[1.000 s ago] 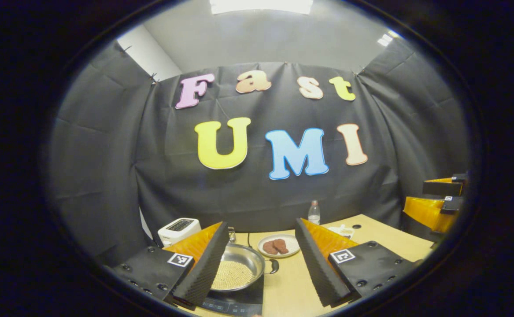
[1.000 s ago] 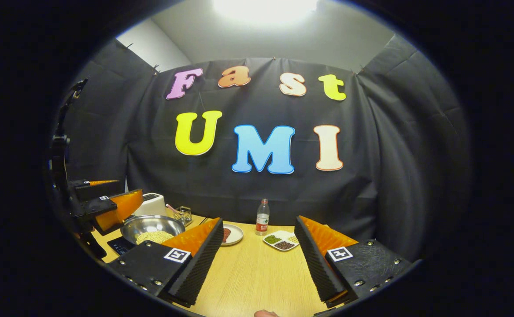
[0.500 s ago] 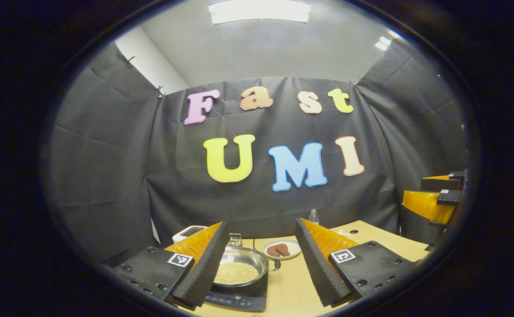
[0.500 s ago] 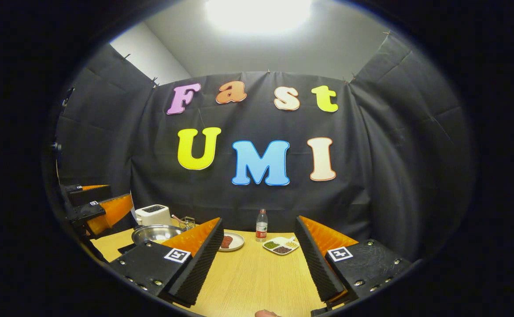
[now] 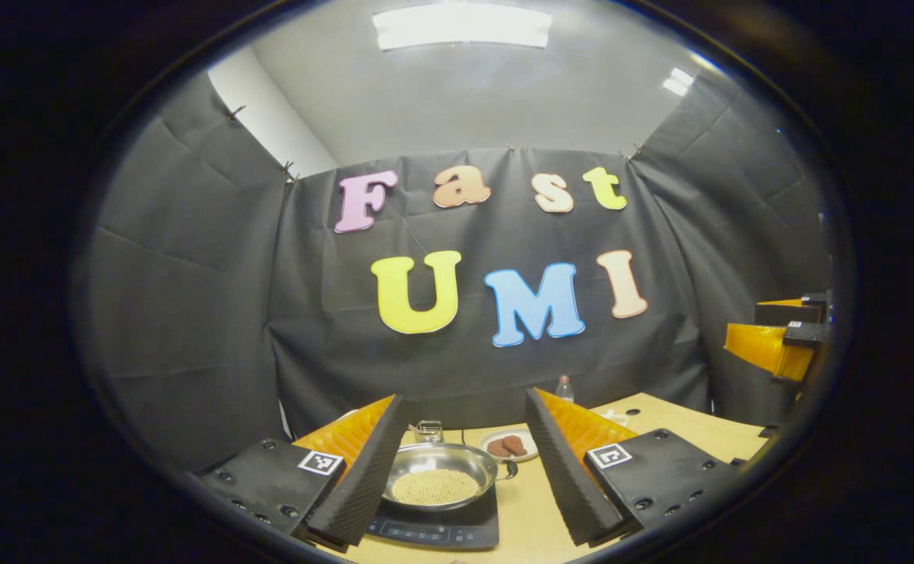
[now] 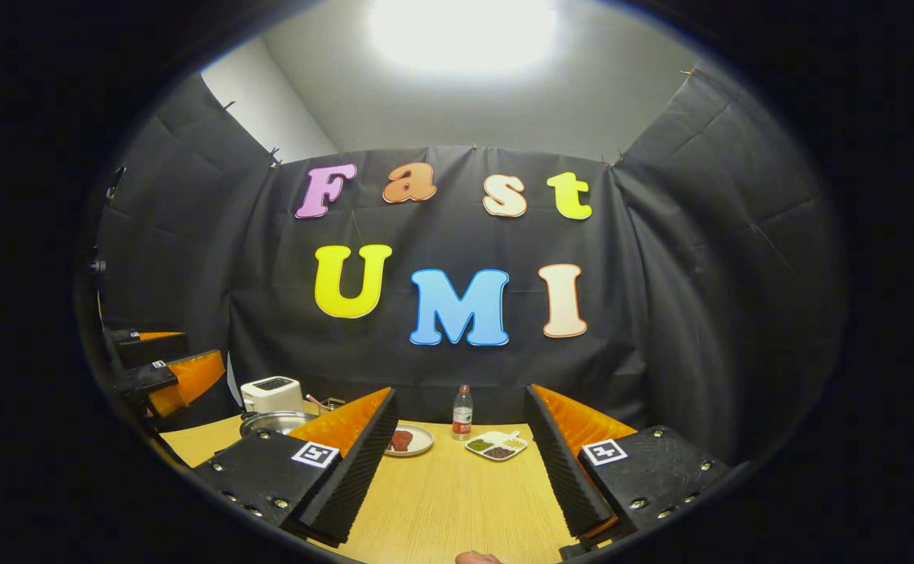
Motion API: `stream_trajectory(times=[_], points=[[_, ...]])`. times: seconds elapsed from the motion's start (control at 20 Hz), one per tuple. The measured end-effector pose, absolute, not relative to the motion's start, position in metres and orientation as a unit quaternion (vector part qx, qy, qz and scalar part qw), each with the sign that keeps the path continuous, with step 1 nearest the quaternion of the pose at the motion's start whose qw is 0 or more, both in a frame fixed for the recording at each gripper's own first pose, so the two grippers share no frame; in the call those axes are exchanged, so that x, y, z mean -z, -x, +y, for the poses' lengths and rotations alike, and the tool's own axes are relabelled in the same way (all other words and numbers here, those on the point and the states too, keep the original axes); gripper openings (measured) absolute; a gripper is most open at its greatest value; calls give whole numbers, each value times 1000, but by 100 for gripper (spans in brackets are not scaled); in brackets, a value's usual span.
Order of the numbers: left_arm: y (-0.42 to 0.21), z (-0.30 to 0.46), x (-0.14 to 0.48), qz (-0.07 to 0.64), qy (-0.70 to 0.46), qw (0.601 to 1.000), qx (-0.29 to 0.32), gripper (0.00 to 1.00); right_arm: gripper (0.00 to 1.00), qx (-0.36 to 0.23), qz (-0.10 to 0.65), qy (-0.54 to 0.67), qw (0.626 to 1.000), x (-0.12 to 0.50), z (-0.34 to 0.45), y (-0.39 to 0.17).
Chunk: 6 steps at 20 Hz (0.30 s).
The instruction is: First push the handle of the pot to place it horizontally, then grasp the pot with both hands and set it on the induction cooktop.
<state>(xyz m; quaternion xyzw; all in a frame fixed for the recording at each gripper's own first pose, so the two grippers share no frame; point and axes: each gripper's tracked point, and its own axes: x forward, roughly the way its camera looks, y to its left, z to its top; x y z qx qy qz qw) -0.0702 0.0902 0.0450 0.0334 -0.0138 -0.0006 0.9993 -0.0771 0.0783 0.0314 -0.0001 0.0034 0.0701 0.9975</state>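
Observation:
The steel pot (image 5: 457, 460), holding pale beans, sits on the black induction cooktop (image 5: 435, 533) on the wooden table. One short dark handle (image 5: 511, 468) points right. My left gripper (image 5: 464, 401) hangs open above and back from the pot, which appears between its fingers. My right gripper (image 6: 460, 393) is open over bare table to the right, nothing between its fingers. From the right gripper view the pot (image 6: 269, 423) shows at the left, half hidden behind one finger, with the left gripper (image 6: 160, 376) raised above it. The right gripper (image 5: 778, 345) floats at the far right.
A white toaster (image 6: 270, 393) and a wire basket (image 5: 429, 429) stand behind the pot. A plate of meat (image 6: 406, 440), a bottle (image 6: 462, 411) and a divided dish (image 6: 496, 445) sit mid-table near the back wall. Bare table (image 6: 457, 501) lies before my right gripper.
Both grippers have risen and drawn back from the table, so the table sinks lower in both views. The pot stays put on the cooktop. Both stay open.

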Motion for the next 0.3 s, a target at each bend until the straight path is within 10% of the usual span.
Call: stream_trajectory(times=[0.3], points=[[78,92,-48,-17,-40,999,-1,98,97,-67,1,-6,998,-34,76,81]])
